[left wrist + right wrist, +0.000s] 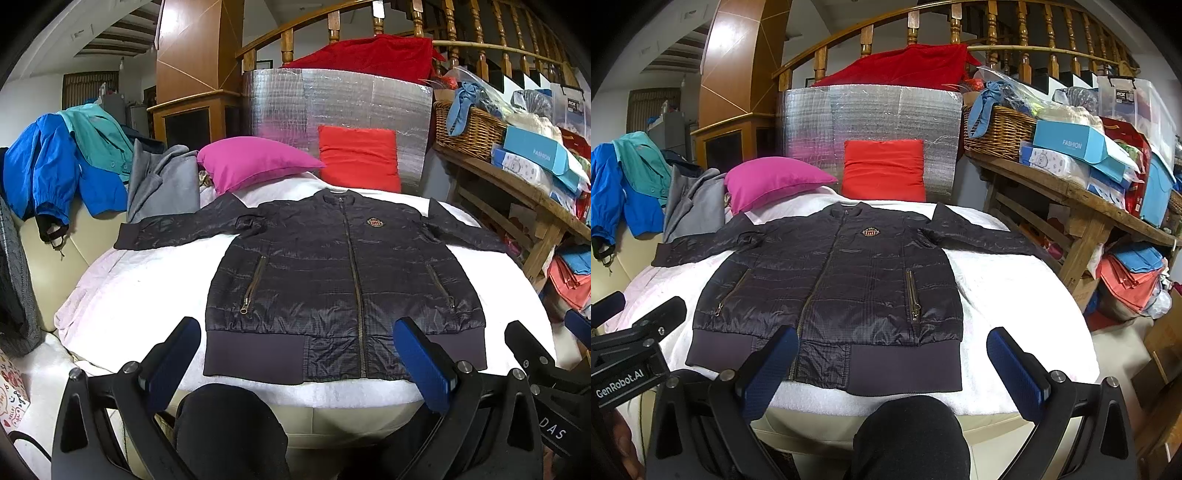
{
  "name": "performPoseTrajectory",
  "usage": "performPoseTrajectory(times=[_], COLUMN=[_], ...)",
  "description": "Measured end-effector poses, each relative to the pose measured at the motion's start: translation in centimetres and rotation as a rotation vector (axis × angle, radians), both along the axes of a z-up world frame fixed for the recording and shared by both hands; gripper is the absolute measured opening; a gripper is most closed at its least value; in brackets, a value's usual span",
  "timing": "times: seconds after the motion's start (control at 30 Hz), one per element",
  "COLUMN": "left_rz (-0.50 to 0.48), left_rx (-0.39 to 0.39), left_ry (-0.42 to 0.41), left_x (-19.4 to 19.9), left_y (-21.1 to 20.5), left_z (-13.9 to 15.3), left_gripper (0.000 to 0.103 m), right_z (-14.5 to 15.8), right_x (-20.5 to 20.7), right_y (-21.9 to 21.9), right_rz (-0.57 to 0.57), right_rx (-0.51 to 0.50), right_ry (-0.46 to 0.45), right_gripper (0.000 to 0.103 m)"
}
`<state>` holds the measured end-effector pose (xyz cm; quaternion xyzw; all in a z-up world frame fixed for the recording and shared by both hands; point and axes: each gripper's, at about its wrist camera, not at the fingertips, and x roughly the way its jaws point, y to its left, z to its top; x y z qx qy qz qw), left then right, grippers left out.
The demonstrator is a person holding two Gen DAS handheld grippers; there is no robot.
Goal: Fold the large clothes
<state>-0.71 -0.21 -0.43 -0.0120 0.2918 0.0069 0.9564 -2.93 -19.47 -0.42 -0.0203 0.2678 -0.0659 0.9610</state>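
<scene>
step: pre-fold, my read. Nothing gripped, no fold made yet, I'm parked at the near edge lining up.
jacket (332,266): dark quilted zip jacket, front up, zipped, laid flat on the white padded surface (147,273). Collar at the far end near the cushions, ribbed hem toward me. A small badge shows on the chest.
sleeves: both spread out sideways. The one on the left-hand side of the view (177,229) reaches toward the clothes pile, cuff on the surface edge. The other sleeve (982,236) runs toward the wooden bench; its cuff end is hard to make out.
left gripper (297,350): fingers spread wide, holding nothing, hovering above the hem's left half. Can't tell the height over the cloth.
right gripper (892,362): fingers spread wide too, empty, over the hem's right half.
knee: a person's dark-clad leg (912,435) shows below both tools, just in front of the surface edge.
surroundings: pink cushion (255,162) and red cushion (358,158) just past the collar, not touching it as far as I can see. Blue, teal and grey garments are heaped at far left. Wicker basket (1001,129) and boxes sit on the bench (1082,199).
next move, my guess: take a sleeve first, so I need to pinch near a cuff and bring it across the chest, then do the other. Shell looks slippery and puffy, so bite deep, not on the surface layer only.
risk: the sleeve by the bench may hang off the edge.
</scene>
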Motion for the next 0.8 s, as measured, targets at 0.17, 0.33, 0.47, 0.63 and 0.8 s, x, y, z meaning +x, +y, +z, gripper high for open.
performPoseTrajectory(times=[0.17, 0.33, 0.47, 0.63, 0.8], left_rz=[-0.006, -0.007, -0.007, -0.007, -0.006], left_rx=[0.003, 0.003, 0.004, 0.004, 0.005], left_ry=[-0.001, 0.001, 0.002, 0.004, 0.003], left_x=[-0.05, -0.01, -0.01, -0.06, -0.05], left_y=[-0.08, -0.14, -0.14, -0.24, -0.24], left_z=[0.04, -0.05, -0.07, -0.19, -0.19], left_gripper=[0.103, 0.103, 0.103, 0.103, 0.103], right_z=[-0.09, -0.23, -0.32, -0.4, -0.44], right_x=[0.07, 0.09, 0.08, 0.15, 0.15], right_y=[0.11, 0.15, 0.23, 0.3, 0.29], right_rz=[0.003, 0.004, 0.003, 0.004, 0.004], right_rx=[-0.004, -0.005, -0.008, -0.009, -0.008], right_ry=[0.002, 0.003, 0.005, 0.009, 0.008], right_gripper=[0.103, 0.103, 0.103, 0.103, 0.103])
